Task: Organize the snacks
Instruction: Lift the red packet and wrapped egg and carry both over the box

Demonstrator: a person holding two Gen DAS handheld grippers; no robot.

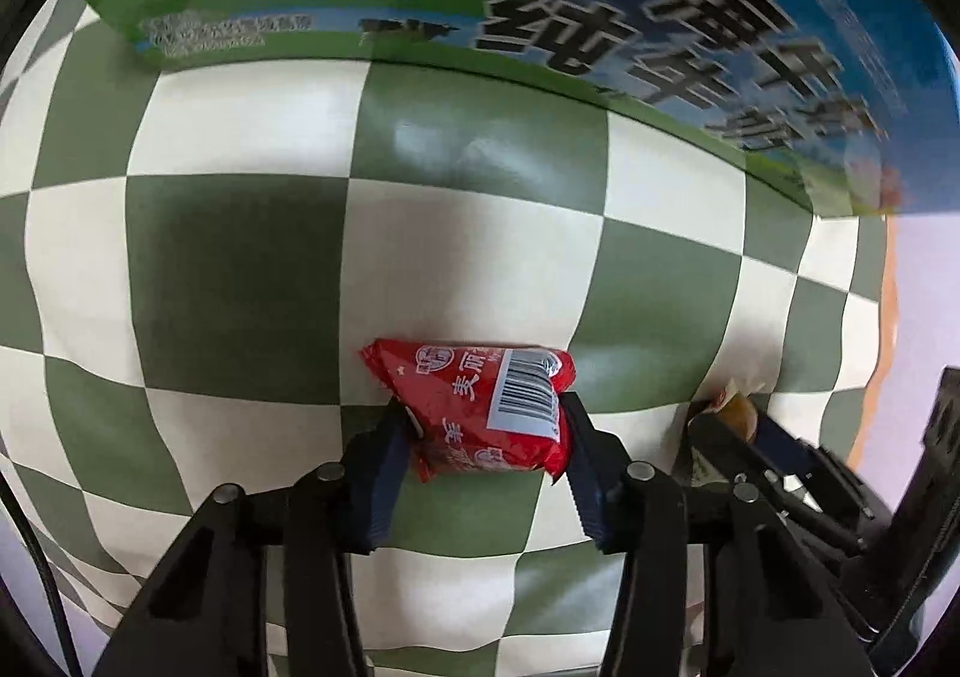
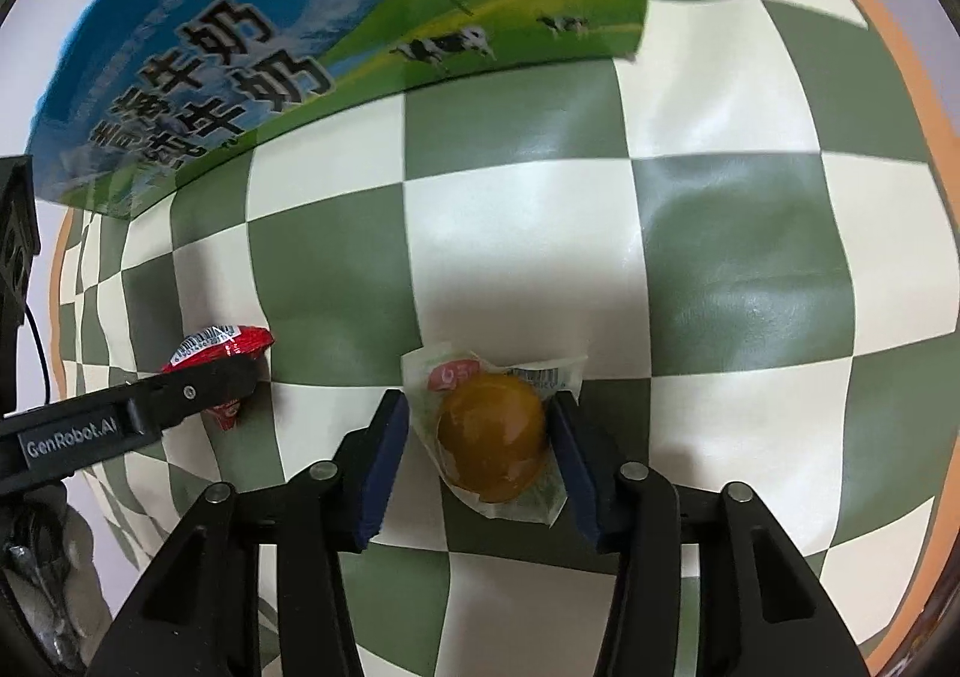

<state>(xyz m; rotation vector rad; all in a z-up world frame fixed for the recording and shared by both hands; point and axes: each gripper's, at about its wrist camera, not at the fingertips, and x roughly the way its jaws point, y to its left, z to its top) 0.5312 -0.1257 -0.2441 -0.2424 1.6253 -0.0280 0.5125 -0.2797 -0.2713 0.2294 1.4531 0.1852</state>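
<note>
Red crinkly foil snack packet (image 1: pixel 486 413) sits between the fingers of the left gripper (image 1: pixel 480 425), clamped on both flanks, long axis across the jaws, barcode face up. Right gripper (image 2: pixel 480 431) straddles a clear plastic pouch with a smooth amber-brown egg-shaped snack (image 2: pixel 492 437); right pad touches it, left pad shows a sliver of gap, so I can't tell if it's clamped. Both packs lie low over the glossy green-and-white checkered tablecloth (image 2: pixel 720 257); lifted or resting, can't tell. Grippers are side by side, near each other. Farther ahead: blue-green printed cardboard milk carton box (image 2: pixel 300 17), likely the drop target, dead ahead of both.
</note>
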